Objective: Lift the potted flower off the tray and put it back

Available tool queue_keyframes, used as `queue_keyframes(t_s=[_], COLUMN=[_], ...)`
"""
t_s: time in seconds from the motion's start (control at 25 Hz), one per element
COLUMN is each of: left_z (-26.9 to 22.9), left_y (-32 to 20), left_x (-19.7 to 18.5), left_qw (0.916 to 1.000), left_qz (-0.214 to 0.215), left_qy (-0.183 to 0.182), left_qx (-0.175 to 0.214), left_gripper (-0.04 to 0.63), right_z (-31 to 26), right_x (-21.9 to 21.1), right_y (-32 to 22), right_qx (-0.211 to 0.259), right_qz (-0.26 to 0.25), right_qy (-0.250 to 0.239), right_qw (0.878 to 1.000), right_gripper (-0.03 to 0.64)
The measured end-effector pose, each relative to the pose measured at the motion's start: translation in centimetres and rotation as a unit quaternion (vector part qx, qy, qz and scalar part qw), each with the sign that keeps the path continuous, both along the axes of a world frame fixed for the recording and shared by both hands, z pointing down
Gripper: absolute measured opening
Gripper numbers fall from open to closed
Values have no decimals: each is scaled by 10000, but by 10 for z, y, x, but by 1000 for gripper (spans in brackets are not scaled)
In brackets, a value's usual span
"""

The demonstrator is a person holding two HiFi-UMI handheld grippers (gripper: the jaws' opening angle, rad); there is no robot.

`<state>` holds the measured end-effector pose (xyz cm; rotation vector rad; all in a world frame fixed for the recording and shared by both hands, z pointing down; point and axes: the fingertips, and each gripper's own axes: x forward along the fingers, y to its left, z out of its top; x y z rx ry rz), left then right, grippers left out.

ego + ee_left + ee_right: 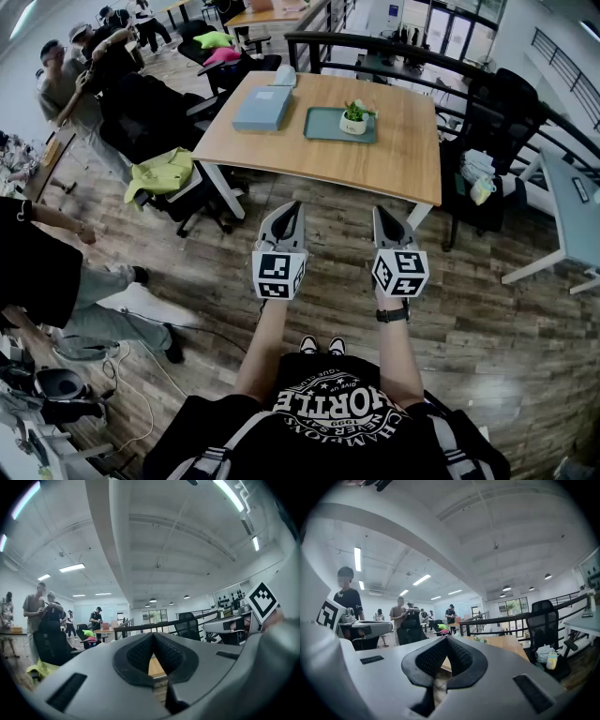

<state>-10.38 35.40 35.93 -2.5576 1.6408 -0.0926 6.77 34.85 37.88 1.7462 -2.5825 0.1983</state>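
Left tongs (292, 211) and right tongs (383, 216) level, both pressed together and empty, seemingly poised to start; potted flower (354, 118) sits on its tray (322, 126) on the bench (412, 150), well ahead of them.

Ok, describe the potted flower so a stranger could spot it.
Find the wooden table ahead. On it lies a teal tray, beside a grey-blue box. The potted flower stands on that tray: a small white pot with green leaves, the table's only plant.
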Motion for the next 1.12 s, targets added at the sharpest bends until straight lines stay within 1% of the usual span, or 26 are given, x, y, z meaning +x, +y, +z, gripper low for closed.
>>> queue_keyframes(t_s=[0.36,0.6,0.76,0.88,1.0,1.12], left_z=[-1,1,26,35,31,31], left_y=[-19,-30,-26,-35,-49,-63], left_x=[30,59,85,100,105,108], left_qw=[9999,9998,9992,9982,9978,9975], left_qz=[138,190,385,555,640,707], left_qy=[13,49,-1,-34,1,-5], left_qx=[-24,-4,-143,-213,-152,-92], left_gripper=[18,18,18,18,18,18], right_z=[-3,1,21,28,25,26], right_x=[13,49,69,72,71,75], right_y=[-14,-17,-12,-20,-34,-47], right_qx=[-49,-122,-188,-239,-173,-128], right_qz=[-45,187,251,202,218,352], right_qy=[42,-92,-185,-160,-148,-129], right_qw=[10000,9997,9993,9994,9995,9992], right_gripper=[18,18,18,17,14,11])
